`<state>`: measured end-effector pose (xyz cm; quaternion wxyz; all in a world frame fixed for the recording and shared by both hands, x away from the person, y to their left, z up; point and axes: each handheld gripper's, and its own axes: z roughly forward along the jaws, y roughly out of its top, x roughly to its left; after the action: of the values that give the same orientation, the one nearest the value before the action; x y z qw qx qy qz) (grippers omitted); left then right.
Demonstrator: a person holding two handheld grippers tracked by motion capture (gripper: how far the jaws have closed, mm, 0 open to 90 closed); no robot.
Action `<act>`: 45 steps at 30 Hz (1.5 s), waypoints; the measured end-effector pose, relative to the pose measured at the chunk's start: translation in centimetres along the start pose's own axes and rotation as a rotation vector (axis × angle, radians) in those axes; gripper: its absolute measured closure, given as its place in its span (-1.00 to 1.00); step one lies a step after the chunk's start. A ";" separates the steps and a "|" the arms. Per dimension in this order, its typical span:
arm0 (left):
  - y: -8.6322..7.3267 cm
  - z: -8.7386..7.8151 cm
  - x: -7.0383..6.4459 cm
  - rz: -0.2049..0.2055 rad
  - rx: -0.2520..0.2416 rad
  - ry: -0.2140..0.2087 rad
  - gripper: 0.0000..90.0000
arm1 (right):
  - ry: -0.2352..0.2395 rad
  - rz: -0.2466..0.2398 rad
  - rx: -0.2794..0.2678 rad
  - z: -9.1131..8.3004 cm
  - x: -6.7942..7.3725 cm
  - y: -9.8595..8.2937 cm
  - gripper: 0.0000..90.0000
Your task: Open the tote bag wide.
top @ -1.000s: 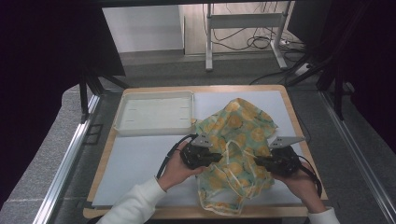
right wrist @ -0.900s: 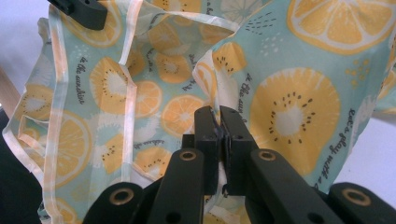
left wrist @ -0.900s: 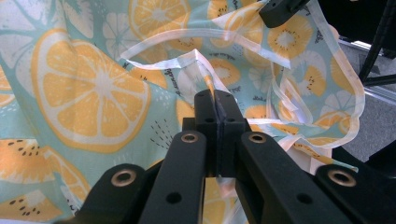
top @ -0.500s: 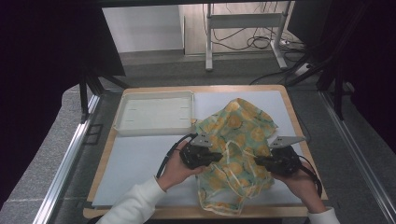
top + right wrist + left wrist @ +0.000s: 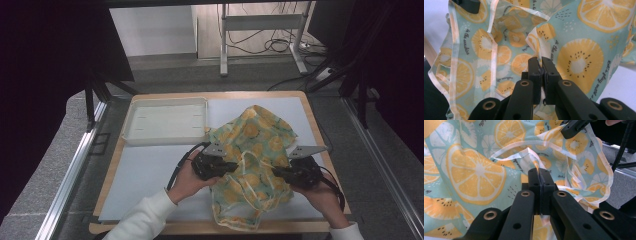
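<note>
Cloth [image 5: 252,150] printed with orange and lemon slices on pale green lies crumpled on the right half of the white mat [image 5: 150,170], its far part spread toward the mat's far right corner and its near part trailing down to the table's near edge. A pale border strip runs along its hem, looping in folds that show in both gripper views. The left gripper [image 5: 227,166] grips the cloth's left side, and in the left gripper view its jaws are pressed together on a fold of the bordered edge [image 5: 539,173]. The right gripper [image 5: 276,172] grips the cloth's right side from the opposite direction; the right gripper view shows its jaws likewise clamped on a pinch of fabric [image 5: 539,63], though how much fabric is caught between them is hard to tell. The two grippers face each other across the middle of the cloth, near but apart, each held in one of the person's hands, with black cables curling away behind them. A shallow white tray [image 5: 131,122] sits at the far left of the mat, just beside the cloth's far left edge. The mat rests on a wooden table [image 5: 107,187].
</note>
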<state>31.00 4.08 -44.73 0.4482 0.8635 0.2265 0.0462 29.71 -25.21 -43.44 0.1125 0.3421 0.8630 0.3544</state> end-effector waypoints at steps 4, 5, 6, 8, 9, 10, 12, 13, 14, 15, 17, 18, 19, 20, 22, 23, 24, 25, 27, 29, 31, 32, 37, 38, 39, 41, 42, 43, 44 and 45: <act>0.0 0.0 0.0 -0.004 0.000 -0.003 1.00 | -0.001 0.002 0.001 0.0 0.0 0.0 0.92; 0.0 0.0 0.0 -0.004 0.000 -0.003 1.00 | -0.001 0.002 0.001 0.0 0.0 0.0 0.92; 0.0 0.0 0.1 -0.004 0.000 -0.004 1.00 | -0.001 -0.002 -0.002 0.0 0.1 0.1 0.92; 0.0 0.0 0.1 -0.004 0.001 -0.004 1.00 | -0.002 -0.003 -0.003 0.0 0.1 0.1 0.92; 0.0 0.0 0.1 -0.004 0.001 -0.004 1.00 | -0.002 -0.002 -0.004 -0.1 0.1 0.1 0.92; 0.0 0.0 0.1 -0.004 0.002 -0.003 1.00 | -0.002 -0.002 -0.004 0.0 0.0 0.2 0.92; 0.0 0.0 0.1 -0.003 0.004 -0.002 1.00 | -0.001 -0.002 -0.003 0.0 0.1 0.2 0.92; 0.0 0.0 0.1 -0.004 0.004 -0.002 1.00 | -0.001 -0.002 -0.003 0.0 0.1 0.2 0.92; 0.0 0.0 0.1 -0.004 0.003 -0.002 1.00 | -0.002 -0.003 -0.003 0.0 0.1 0.2 0.92; 0.0 0.0 0.2 -0.004 0.002 -0.002 1.00 | -0.003 -0.003 -0.003 0.0 0.1 0.2 0.92; 0.0 -0.1 0.2 -0.004 0.000 -0.001 1.00 | -0.003 -0.009 -0.005 0.0 0.0 0.3 0.92; 0.0 -0.2 0.2 -0.004 -0.003 0.000 1.00 | -0.004 -0.009 -0.007 -0.1 0.0 0.3 0.92; 0.1 -0.3 0.3 -0.004 -0.006 0.003 1.00 | -0.004 -0.006 -0.008 -0.1 0.1 0.4 0.92; 0.1 -0.3 0.3 -0.004 -0.007 0.003 1.00 | -0.004 -0.007 -0.007 -0.1 0.1 0.4 0.92; 0.1 -0.4 0.3 -0.005 -0.011 0.005 1.00 | -0.005 -0.012 -0.009 -0.1 0.1 0.5 0.92; 0.1 -0.5 0.4 -0.004 -0.011 0.006 1.00 | -0.006 -0.012 -0.009 -0.1 0.1 0.5 0.92; 0.1 -0.5 0.4 -0.004 -0.011 0.006 1.00 | -0.006 -0.011 -0.009 0.0 0.1 0.5 0.92; 0.1 -0.5 0.4 -0.006 -0.013 0.005 1.00 | -0.006 -0.011 -0.009 0.0 0.1 0.5 0.92; 0.1 -0.6 0.5 0.000 -0.008 0.006 1.00 | -0.006 -0.010 -0.009 0.0 0.0 0.6 0.92; 0.1 -0.6 0.5 -0.006 -0.011 0.005 1.00 | -0.006 -0.013 -0.009 0.0 0.0 0.7 0.92; 0.1 -0.6 0.6 -0.001 -0.004 0.006 1.00 | -0.006 -0.013 -0.010 0.0 0.0 0.7 0.92; 0.1 -0.5 0.6 -0.001 -0.004 0.006 1.00 | -0.007 -0.013 -0.010 0.0 0.0 0.8 0.92; 0.1 -0.5 0.6 -0.002 -0.002 0.005 1.00 | -0.006 -0.015 -0.012 0.1 -0.1 0.9 0.92; 0.1 -0.5 0.6 -0.001 -0.001 0.005 1.00 | -0.005 -0.014 -0.012 0.1 -0.1 0.9 0.92; 0.1 -0.5 0.6 -0.001 0.001 0.004 1.00 | -0.006 -0.015 -0.012 0.1 -0.1 0.9 0.92; 0.1 -0.4 0.6 -0.001 0.003 0.003 1.00 | -0.005 -0.014 -0.012 0.1 -0.2 1.0 0.92; 0.1 -0.4 0.6 -0.001 0.003 0.003 1.00 | -0.005 -0.014 -0.014 0.1 -0.2 1.0 0.92; 0.1 -0.3 0.6 -0.009 -0.002 0.001 1.00 | -0.004 -0.012 -0.014 0.2 -0.1 1.1 0.92; 0.1 -0.3 0.6 -0.009 -0.002 0.001 1.00 | -0.004 -0.012 -0.014 0.2 -0.1 1.1 0.92; 0.1 -0.3 0.6 -0.009 0.002 0.000 1.00 | -0.005 -0.011 -0.012 0.2 -0.1 1.1 0.92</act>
<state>31.46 4.55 -44.57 0.4477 0.8629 0.2305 0.0438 30.42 -24.63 -42.84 0.1185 0.3376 0.8625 0.3579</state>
